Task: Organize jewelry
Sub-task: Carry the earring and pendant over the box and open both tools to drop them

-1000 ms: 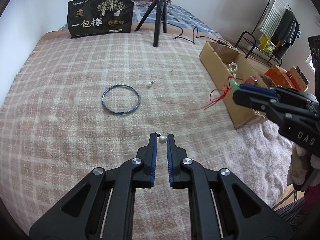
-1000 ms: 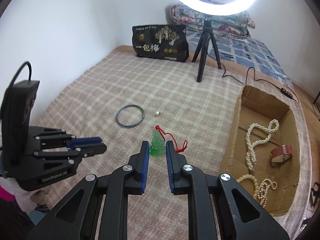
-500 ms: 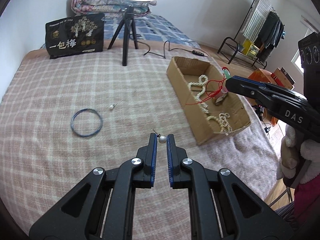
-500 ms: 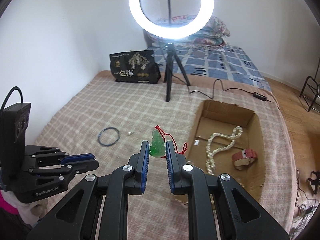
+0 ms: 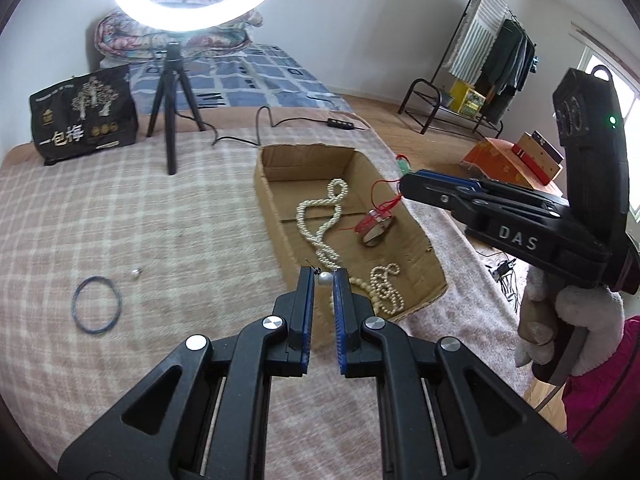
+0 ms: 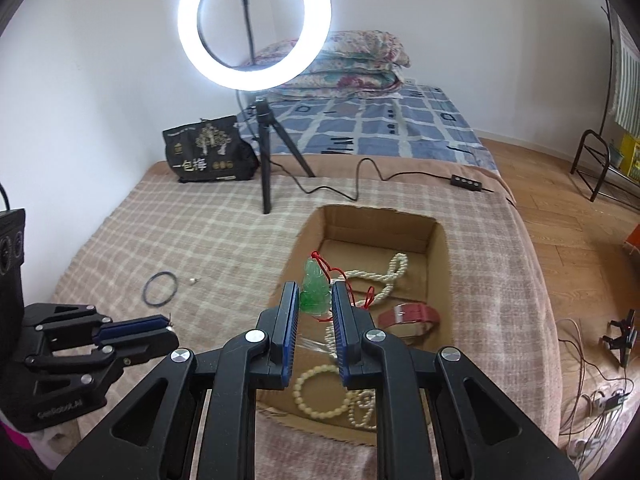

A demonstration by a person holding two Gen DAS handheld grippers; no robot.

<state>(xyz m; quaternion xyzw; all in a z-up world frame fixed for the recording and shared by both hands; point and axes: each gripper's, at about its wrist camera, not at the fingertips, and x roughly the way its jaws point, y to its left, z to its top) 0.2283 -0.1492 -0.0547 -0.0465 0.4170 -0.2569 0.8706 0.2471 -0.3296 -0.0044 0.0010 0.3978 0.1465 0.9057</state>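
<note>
My left gripper is shut on a pearl earring and holds it above the near left edge of the cardboard box. My right gripper is shut on a green jade pendant with a red cord, held over the box. The box holds a pearl necklace, a red watch and bead bracelets. A dark bangle and a second pearl earring lie on the checked blanket to the left.
A ring light on a tripod and a black snack bag stand at the back of the bed. A cable with a controller crosses behind the box. A clothes rack and floor lie to the right.
Both grippers have moved right from the blanket to over the box, each still holding its piece. The pendant's cord now hangs into the box.
</note>
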